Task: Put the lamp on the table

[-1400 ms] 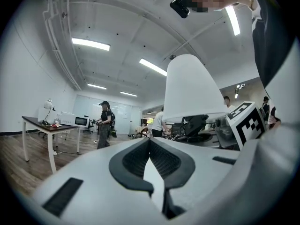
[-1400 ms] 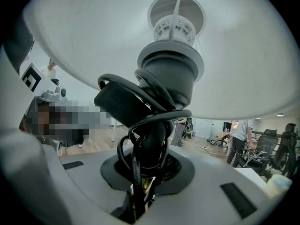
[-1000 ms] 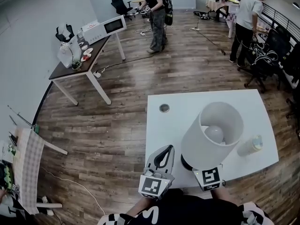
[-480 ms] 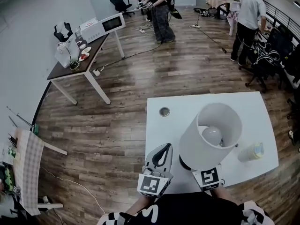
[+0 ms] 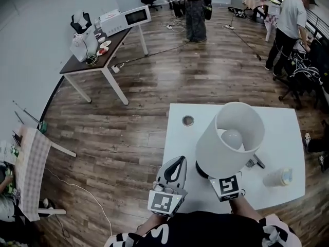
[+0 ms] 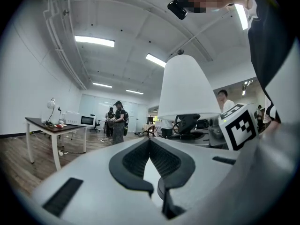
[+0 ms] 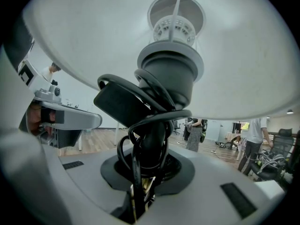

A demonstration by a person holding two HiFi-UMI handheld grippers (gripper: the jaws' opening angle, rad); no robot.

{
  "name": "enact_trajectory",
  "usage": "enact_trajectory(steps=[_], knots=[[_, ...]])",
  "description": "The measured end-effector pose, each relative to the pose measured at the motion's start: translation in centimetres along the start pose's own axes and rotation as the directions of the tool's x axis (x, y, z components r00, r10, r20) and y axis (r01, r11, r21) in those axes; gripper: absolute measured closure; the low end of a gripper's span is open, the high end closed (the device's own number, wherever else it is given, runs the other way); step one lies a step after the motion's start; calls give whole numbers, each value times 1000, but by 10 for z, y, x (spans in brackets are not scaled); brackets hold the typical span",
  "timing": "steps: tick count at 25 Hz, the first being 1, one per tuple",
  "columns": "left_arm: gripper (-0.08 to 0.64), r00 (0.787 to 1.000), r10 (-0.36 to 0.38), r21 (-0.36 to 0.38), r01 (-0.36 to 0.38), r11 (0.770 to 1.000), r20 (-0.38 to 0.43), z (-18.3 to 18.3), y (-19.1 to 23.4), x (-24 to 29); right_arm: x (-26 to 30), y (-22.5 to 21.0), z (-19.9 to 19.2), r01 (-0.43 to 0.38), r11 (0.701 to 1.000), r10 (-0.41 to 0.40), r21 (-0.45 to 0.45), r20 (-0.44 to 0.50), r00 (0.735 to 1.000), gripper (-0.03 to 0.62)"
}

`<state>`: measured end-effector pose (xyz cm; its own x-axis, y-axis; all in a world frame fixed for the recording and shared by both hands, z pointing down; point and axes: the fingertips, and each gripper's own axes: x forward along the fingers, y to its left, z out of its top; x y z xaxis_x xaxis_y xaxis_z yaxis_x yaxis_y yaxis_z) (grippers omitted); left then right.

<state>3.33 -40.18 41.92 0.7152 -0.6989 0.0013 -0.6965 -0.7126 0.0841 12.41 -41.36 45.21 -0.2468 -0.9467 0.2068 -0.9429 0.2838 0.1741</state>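
The lamp (image 5: 226,143) has a white cone shade with a bulb (image 5: 232,137) inside and a black base (image 5: 201,170). It is over the front part of the white table (image 5: 180,143). My right gripper (image 5: 215,176) is shut on the black stem (image 7: 152,144), which has the cord wound round it. The shade (image 7: 234,55) fills the top of the right gripper view. My left gripper (image 5: 177,162) is shut and empty at the table's front left, beside the lamp (image 6: 185,88). Whether the base touches the table is hidden.
A pale roll (image 5: 277,177) and a small metal piece (image 5: 254,162) lie on the table right of the lamp. A round grommet (image 5: 188,120) sits near its far left corner. A dark table with a microwave (image 5: 126,18) stands at the back left. People (image 5: 288,30) stand at the back.
The lamp has shifted a little left, away from the pale roll, still in my right gripper. The small metal piece now shows beside the shade. My left gripper keeps its place.
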Motion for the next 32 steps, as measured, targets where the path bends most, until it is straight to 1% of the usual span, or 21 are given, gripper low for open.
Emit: enact_trajectory(steps=[2, 4, 8, 10, 12, 15, 19, 22, 24, 26, 29, 32], knots=[[555, 1000, 29, 2, -29, 1000, -1, -5, 6, -5, 12, 0, 1, -13, 1000, 13, 0, 26, 1000, 520], [555, 998, 58, -2, -58, 998, -11, -9, 12, -9, 23, 1, -2, -27, 1000, 28, -8, 23, 999, 520], [555, 990, 104, 5, -104, 995, -93, -21, 22, -21, 43, 3, -3, -52, 999, 52, -7, 32, 998, 520], [555, 988, 117, 5, -117, 993, -98, -25, 23, -26, 52, 2, -4, -60, 998, 60, -5, 57, 997, 520], [555, 984, 142, 4, -142, 990, -106, -29, 26, -31, 60, 2, -9, -66, 998, 68, -24, 69, 995, 520], [555, 978, 168, 4, -169, 986, -126, -36, 29, -38, 73, 5, -16, -76, 996, 78, -37, 63, 995, 520], [555, 976, 179, -1, -181, 984, -123, -40, 25, -46, 83, 9, -22, -90, 995, 92, -36, 60, 994, 520], [555, 969, 189, 10, -190, 982, -158, -45, 25, -51, 92, 11, -26, -98, 995, 100, -37, 58, 993, 520], [555, 961, 220, 0, -224, 975, -168, -45, 31, -58, 97, 15, -31, -111, 993, 113, -41, 50, 992, 520], [555, 954, 253, -13, -258, 966, -163, -43, 39, -65, 102, 19, -34, -125, 991, 127, -50, 41, 991, 520], [555, 952, 266, -7, -270, 963, -151, -45, 40, -72, 107, 25, -40, -132, 990, 134, -57, 34, 990, 520], [555, 944, 291, -4, -295, 955, -152, -46, 42, -76, 110, 28, -44, -134, 990, 136, -50, 27, 990, 520]])
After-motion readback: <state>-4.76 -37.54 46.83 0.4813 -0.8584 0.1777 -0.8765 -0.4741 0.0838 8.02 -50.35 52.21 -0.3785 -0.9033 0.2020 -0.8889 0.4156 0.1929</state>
